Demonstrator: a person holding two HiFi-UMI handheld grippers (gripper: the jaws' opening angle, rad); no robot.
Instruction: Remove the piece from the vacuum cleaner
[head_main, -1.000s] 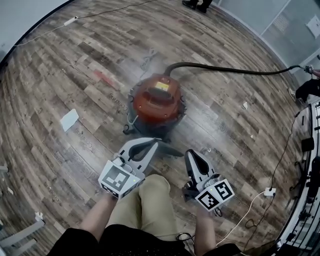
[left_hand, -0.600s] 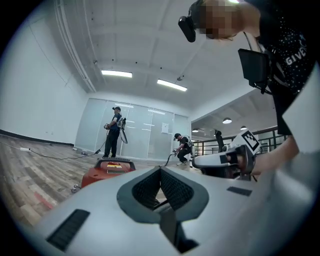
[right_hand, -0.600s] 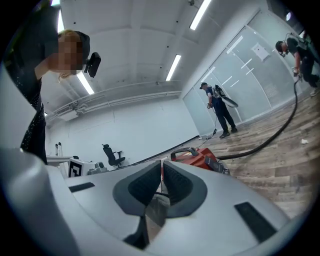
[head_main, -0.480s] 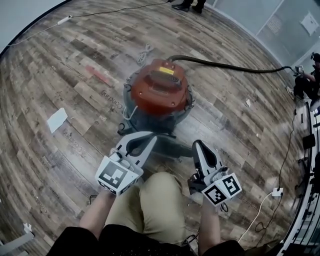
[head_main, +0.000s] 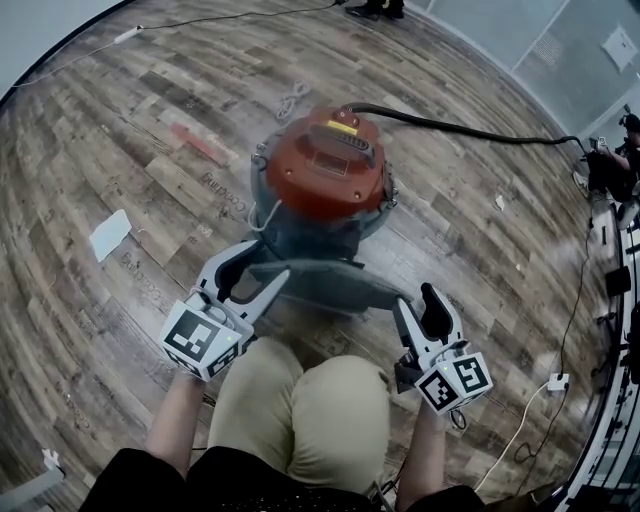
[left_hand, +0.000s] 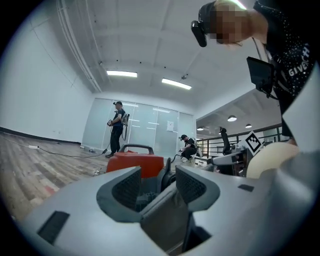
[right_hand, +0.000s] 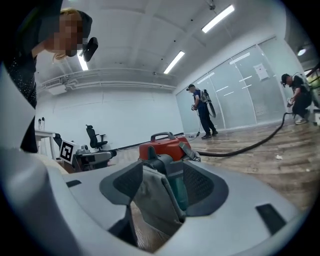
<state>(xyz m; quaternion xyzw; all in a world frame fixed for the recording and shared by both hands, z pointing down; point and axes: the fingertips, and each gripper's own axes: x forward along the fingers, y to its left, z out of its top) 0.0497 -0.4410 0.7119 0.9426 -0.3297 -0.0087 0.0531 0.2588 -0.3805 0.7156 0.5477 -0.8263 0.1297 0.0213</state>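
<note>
The vacuum cleaner stands on the wooden floor, just beyond the person's knees. Its grey drum is closed by a red top, so what is inside cannot be seen. A black hose leaves the far side of the top and runs off to the right.

A flat grey piece lies across the near foot of the drum, between the two tongs.

The left gripper points at the near left end of the piece. Its jaws are opening. In the left gripper view the piece stands between them, with a gap beside the left pad.

The right gripper is at the near right end. Its jaws are opening too and stand spread wide. In the right gripper view the piece rises between the pads, with the vacuum cleaner behind it.

A white sheet of paper lies on the floor well to the left, and a coil of pale cable lies on the far side of the vacuum cleaner.
</note>
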